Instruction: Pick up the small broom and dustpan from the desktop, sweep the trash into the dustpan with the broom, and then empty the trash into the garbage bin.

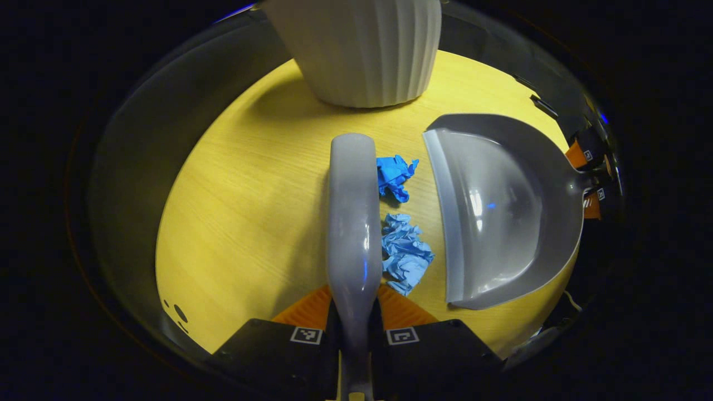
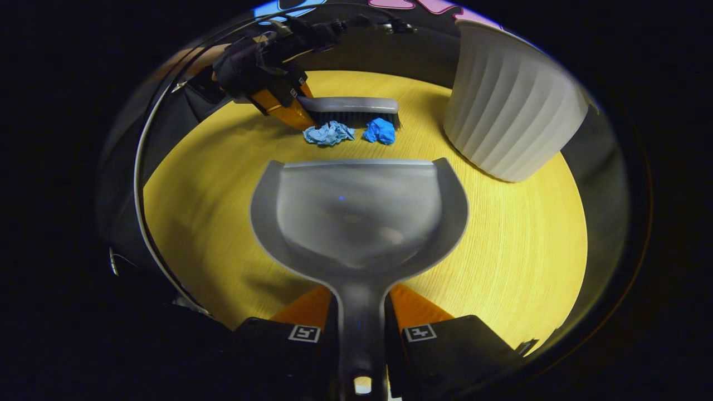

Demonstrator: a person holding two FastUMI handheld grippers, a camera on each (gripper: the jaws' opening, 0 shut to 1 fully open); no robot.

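Observation:
My left gripper [image 1: 354, 312] is shut on the grey broom [image 1: 352, 223], whose back runs straight ahead over the yellow round table [image 1: 250, 211]. Two crumpled blue paper scraps [image 1: 394, 176] [image 1: 405, 250] lie just right of the broom. The grey dustpan [image 1: 501, 211] rests on the table right of them, its lip facing the scraps. My right gripper [image 2: 361, 312] is shut on the dustpan's handle [image 2: 359, 317], the pan [image 2: 356, 211] lying open ahead. Beyond its lip are the scraps [image 2: 330, 133] [image 2: 380, 131], the broom's bristles [image 2: 352, 118] and the left gripper [image 2: 278, 97].
A white ribbed garbage bin [image 1: 362, 50] stands at the table's far side, also at the right in the right gripper view [image 2: 509, 111]. The right gripper [image 1: 587, 178] holds the dustpan at the table's right edge. Bare tabletop lies left of the broom.

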